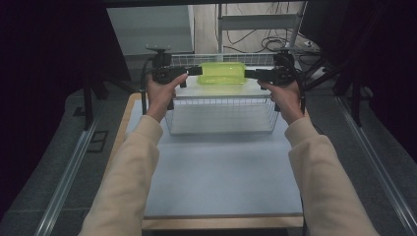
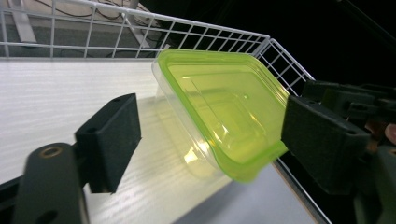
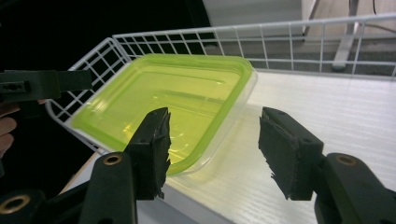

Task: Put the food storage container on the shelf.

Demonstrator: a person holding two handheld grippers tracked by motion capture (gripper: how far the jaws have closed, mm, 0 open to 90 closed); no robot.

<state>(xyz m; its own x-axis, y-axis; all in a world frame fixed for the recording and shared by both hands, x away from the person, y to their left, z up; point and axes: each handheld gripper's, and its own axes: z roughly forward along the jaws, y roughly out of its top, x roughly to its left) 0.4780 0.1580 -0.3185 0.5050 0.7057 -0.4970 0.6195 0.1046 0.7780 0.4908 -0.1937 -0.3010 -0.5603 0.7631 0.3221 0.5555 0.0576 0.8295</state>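
Jaws gape on both your left gripper (image 1: 193, 72) and right gripper (image 1: 252, 73), holding nothing; close squarely on the green-lidded container (image 1: 222, 73), frame's upper centre.

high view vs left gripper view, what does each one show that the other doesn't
High view alone: both sleeves and hands, the left gripper and right gripper at opposite ends of the green-lidded container, and the table in front of the wire basket.

Left gripper view alone: the lid's stepped ridges and the clear tub beneath it, tilted, with the left gripper's jaws spread wide.

Both: the container above the basket, and the right gripper.
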